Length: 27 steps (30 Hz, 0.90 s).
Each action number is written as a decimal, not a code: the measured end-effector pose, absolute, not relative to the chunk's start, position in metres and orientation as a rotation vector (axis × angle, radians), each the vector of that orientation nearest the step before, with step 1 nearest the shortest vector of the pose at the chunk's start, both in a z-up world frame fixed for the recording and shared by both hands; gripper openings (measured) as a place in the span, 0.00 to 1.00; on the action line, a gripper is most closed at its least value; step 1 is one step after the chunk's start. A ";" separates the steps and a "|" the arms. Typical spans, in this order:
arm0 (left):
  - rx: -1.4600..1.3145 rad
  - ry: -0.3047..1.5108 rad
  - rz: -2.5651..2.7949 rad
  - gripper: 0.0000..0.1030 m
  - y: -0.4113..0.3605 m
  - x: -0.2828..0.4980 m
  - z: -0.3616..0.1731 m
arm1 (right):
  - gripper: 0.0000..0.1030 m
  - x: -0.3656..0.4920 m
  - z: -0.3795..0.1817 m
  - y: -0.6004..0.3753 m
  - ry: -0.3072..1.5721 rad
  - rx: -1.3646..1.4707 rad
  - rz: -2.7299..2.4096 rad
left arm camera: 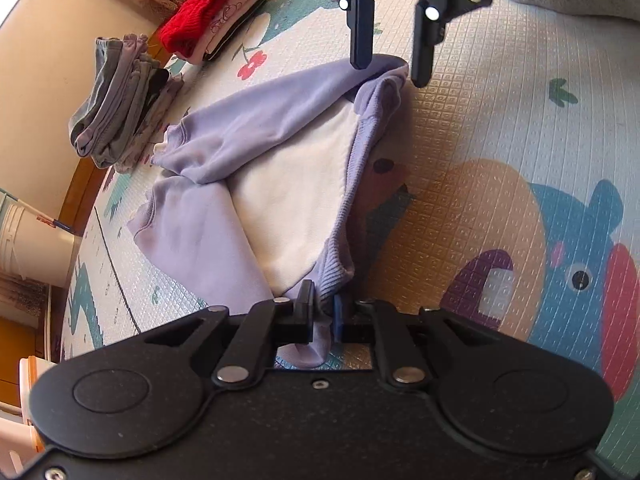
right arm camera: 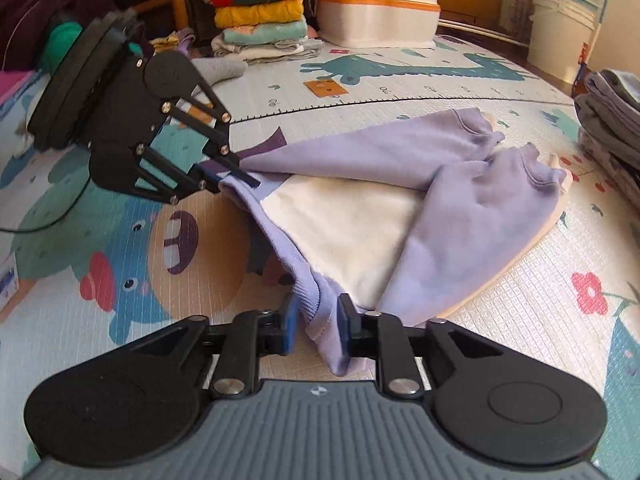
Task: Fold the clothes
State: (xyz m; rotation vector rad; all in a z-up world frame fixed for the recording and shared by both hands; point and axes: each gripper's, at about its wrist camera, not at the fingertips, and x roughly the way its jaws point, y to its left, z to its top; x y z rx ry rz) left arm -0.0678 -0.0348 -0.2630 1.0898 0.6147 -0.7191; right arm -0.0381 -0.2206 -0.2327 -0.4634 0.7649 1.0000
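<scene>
The fingers (left arm camera: 307,300) of my left gripper (left arm camera: 322,300) were pressed nearly together at the bottom centre of the left wrist view, pinching a bunched corner of ribbed hem. That hem belonged to the lilac cotton sweatshirt with a cream fleece inside (left arm camera: 296,184), which lay spread across the middle of the patterned foam play mat (left arm camera: 480,120) on the floor. Its two sleeves were crossed over the body toward the left of that frame.

My right gripper (right arm camera: 318,316) held its fingers part-way apart at the bottom centre of the right wrist view, with the other hem corner hanging between them. I could not tell whether they were truly biting or only bracketing the cloth.

I judged the sweatshirt soft, limp and fairly light, but thick enough to bunch and sag between two holds. The ribbed hem looked like the best purchase, being doubled and less slippery than the smooth sleeve cloth. Taken at both corners, it should lift as one edge. A stack of folded grey clothes (left arm camera: 112,112) sat in the upper left.
</scene>
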 end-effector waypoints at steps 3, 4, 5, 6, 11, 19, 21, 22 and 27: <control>1.074 0.616 -0.715 0.08 -0.033 -0.067 -0.258 | 0.43 -0.057 -0.244 -0.202 0.701 -0.674 0.990; 1.077 0.614 -0.716 0.08 -0.033 -0.067 -0.257 | 0.43 -0.063 -0.249 -0.196 0.678 -0.745 0.983; 1.083 0.612 -0.720 0.08 -0.032 -0.068 -0.256 | 0.43 -0.069 -0.253 -0.190 0.656 -0.809 0.975; 1.091 0.611 -0.723 0.08 -0.032 -0.068 -0.256 | 0.43 -0.069 -0.255 -0.187 0.642 -0.830 0.965; 1.139 0.626 -0.772 0.07 -0.032 -0.073 -0.255 | 0.16 -0.065 -0.264 -0.171 0.607 -0.934 0.926; 1.113 0.765 -1.054 0.07 -0.025 -0.080 -0.207 | 0.11 -0.067 -0.216 -0.193 0.771 -0.714 1.066; 1.075 0.796 -1.101 0.07 -0.025 -0.070 -0.183 | 0.11 -0.060 -0.195 -0.203 0.817 -0.623 1.119; 1.060 0.806 -1.112 0.07 -0.024 -0.061 -0.171 | 0.11 -0.054 -0.184 -0.206 0.835 -0.598 1.126; 0.965 0.861 -1.118 0.07 -0.016 0.005 -0.122 | 0.10 -0.011 -0.129 -0.214 0.887 -0.498 1.138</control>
